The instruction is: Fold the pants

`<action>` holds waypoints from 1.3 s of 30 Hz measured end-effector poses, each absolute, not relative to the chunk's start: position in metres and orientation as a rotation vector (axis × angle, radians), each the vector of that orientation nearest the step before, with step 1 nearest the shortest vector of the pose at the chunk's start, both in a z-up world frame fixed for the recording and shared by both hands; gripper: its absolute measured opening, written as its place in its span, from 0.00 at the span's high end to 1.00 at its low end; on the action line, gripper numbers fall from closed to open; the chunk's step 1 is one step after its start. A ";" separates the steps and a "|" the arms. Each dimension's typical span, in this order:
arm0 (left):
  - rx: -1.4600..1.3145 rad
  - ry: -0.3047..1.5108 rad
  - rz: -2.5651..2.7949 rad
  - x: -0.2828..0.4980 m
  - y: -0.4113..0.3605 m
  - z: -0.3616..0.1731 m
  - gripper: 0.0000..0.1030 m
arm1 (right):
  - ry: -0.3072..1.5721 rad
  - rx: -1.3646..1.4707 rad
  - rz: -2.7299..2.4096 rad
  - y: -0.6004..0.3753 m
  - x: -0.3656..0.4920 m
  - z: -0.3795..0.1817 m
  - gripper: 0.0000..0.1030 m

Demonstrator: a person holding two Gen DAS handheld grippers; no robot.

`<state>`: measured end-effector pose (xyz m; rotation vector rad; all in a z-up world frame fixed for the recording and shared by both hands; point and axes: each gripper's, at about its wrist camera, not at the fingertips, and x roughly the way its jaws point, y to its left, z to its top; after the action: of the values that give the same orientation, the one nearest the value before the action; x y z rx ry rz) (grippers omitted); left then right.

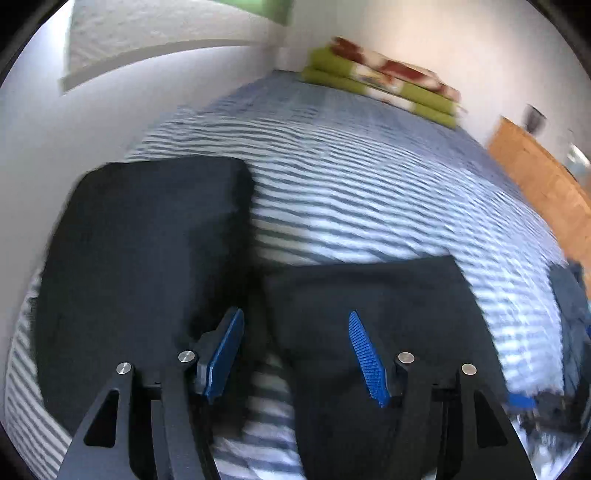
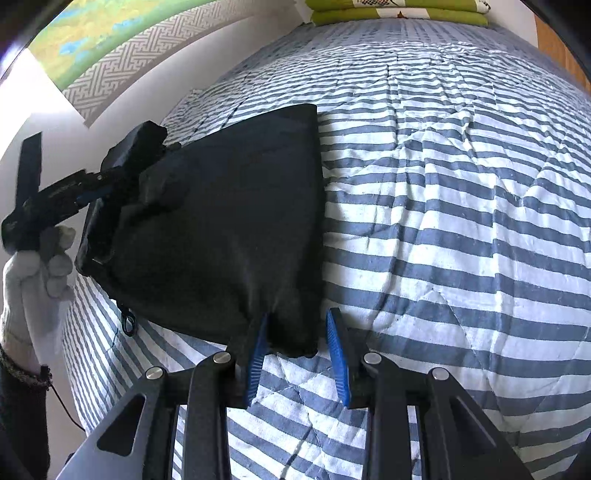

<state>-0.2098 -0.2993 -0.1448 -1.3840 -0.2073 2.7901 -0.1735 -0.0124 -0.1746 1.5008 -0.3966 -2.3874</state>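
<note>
Black pants [image 2: 229,221] lie folded on a blue-and-white striped quilt [image 2: 461,221]. My right gripper [image 2: 295,354] is at their near corner, and the cloth puckers where the blue pads [image 2: 255,362] pinch it. At the pants' left edge a gloved hand [image 2: 37,266] holds my left gripper [image 2: 122,192]. In the blurred left wrist view that gripper [image 1: 297,356] stands open above the pants [image 1: 147,258]. Its pads [image 1: 369,358] are wide apart, with only cloth and quilt [image 1: 351,184] lying below the gap.
Green cushions [image 2: 399,11] are stacked at the far end of the bed, also seen in the left wrist view [image 1: 380,81]. A white wall with a patterned hanging [image 2: 110,74] runs along the left. Wooden furniture [image 1: 546,184] stands to the right, and another dark garment [image 1: 569,295] lies at the right edge.
</note>
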 end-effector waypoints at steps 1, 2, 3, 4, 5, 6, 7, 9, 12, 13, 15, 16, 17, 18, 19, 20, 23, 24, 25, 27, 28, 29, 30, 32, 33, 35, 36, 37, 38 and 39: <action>-1.367 -0.168 2.741 -0.204 -0.287 -0.146 0.39 | -0.405 1.494 -2.388 -0.011 -0.173 -0.173 0.72; -1.352 -0.131 2.702 -0.200 -0.277 -0.149 0.39 | -0.416 1.485 -2.388 -0.010 -0.172 -0.171 0.72; -1.341 -0.078 2.653 -0.196 -0.264 -0.153 0.39 | -0.433 1.468 -2.390 -0.009 -0.171 -0.169 0.72; -1.359 -0.004 2.606 -0.192 -0.250 -0.160 0.39 | -0.447 1.454 -2.393 -0.008 -0.169 -0.166 0.72; -1.377 0.044 2.582 -0.191 -0.239 -0.167 0.39 | -0.453 1.442 -2.397 -0.007 -0.168 -0.164 0.72; -1.418 0.099 2.551 -0.190 -0.229 -0.178 0.39 | -0.455 1.429 -2.400 -0.007 -0.169 -0.162 0.72; -1.463 0.112 2.531 -0.191 -0.227 -0.185 0.39 | -0.455 1.420 -2.399 -0.007 -0.169 -0.161 0.72; -1.556 0.103 2.515 -0.194 -0.228 -0.204 0.37 | -0.443 1.433 -2.410 -0.009 -0.173 -0.161 0.72; -1.575 0.142 2.563 -0.190 -0.232 -0.201 0.26 | -0.525 1.443 -2.373 -0.001 -0.177 -0.163 0.72; -1.570 0.158 2.593 -0.187 -0.233 -0.197 0.26 | -0.556 1.439 -2.367 0.005 -0.178 -0.162 0.72; -1.517 0.189 2.631 -0.180 -0.228 -0.186 0.26 | -0.638 1.437 -2.351 0.021 -0.180 -0.163 0.72; -1.467 0.196 2.631 -0.173 -0.222 -0.178 0.26 | -0.676 1.441 -2.336 0.027 -0.181 -0.164 0.72; -1.430 0.200 2.618 -0.167 -0.214 -0.173 0.26 | -0.712 1.449 -2.321 0.033 -0.183 -0.165 0.72; -1.376 0.214 2.589 -0.159 -0.198 -0.166 0.26 | -0.746 1.452 -2.305 0.039 -0.185 -0.167 0.72; -1.342 0.229 2.561 -0.153 -0.185 -0.163 0.26 | -0.772 1.456 -2.288 0.043 -0.186 -0.169 0.72; -1.308 0.258 2.511 -0.146 -0.165 -0.162 0.24 | -0.792 1.461 -2.278 0.047 -0.186 -0.170 0.72; -1.252 0.363 2.401 -0.132 -0.104 -0.167 0.22 | -0.806 1.463 -2.297 0.058 -0.184 -0.168 0.72; -1.247 0.392 2.380 -0.128 -0.089 -0.170 0.21 | -0.810 1.463 -2.301 0.060 -0.184 -0.168 0.72; -1.241 0.437 2.349 -0.126 -0.069 -0.176 0.21 | -0.817 1.463 -2.305 0.064 -0.183 -0.167 0.72; -1.244 0.492 2.316 -0.129 -0.039 -0.188 0.21 | -0.832 1.462 -2.311 0.072 -0.182 -0.165 0.72; -1.249 0.506 2.312 -0.130 -0.031 -0.194 0.21 | -0.838 1.461 -2.311 0.075 -0.183 -0.163 0.72; -1.253 0.522 2.315 -0.136 -0.028 -0.199 0.21 | -0.842 1.458 -2.311 0.078 -0.184 -0.162 0.72; -1.263 0.549 2.331 -0.141 -0.022 -0.207 0.21 | -0.843 1.454 -2.310 0.081 -0.186 -0.160 0.72; -1.276 0.562 2.345 -0.148 -0.021 -0.213 0.21 | -0.828 1.448 -2.310 0.083 -0.193 -0.158 0.72; -1.292 0.552 2.347 -0.155 -0.023 -0.218 0.21 | -0.824 1.446 -2.309 0.085 -0.199 -0.156 0.72; -1.303 0.520 2.350 -0.161 -0.026 -0.222 0.40 | -0.840 1.440 -2.291 0.085 -0.210 -0.156 0.72; -1.314 0.467 2.346 -0.166 -0.033 -0.222 0.42 | -0.853 1.435 -2.276 0.084 -0.218 -0.156 0.72; -1.318 0.425 2.343 -0.169 -0.039 -0.221 0.50 | -0.858 1.434 -2.264 0.082 -0.226 -0.156 0.72; -1.325 0.382 2.344 -0.171 -0.043 -0.219 0.56 | -0.854 1.436 -2.252 0.078 -0.237 -0.157 0.72; -1.329 0.352 2.349 -0.173 -0.048 -0.217 0.66 | -0.849 1.442 -2.243 0.074 -0.244 -0.158 0.72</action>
<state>-0.1729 -0.0481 -0.2172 -1.3288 0.3525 2.3488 -0.2441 0.0742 -0.1576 1.4416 -0.8488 -2.2435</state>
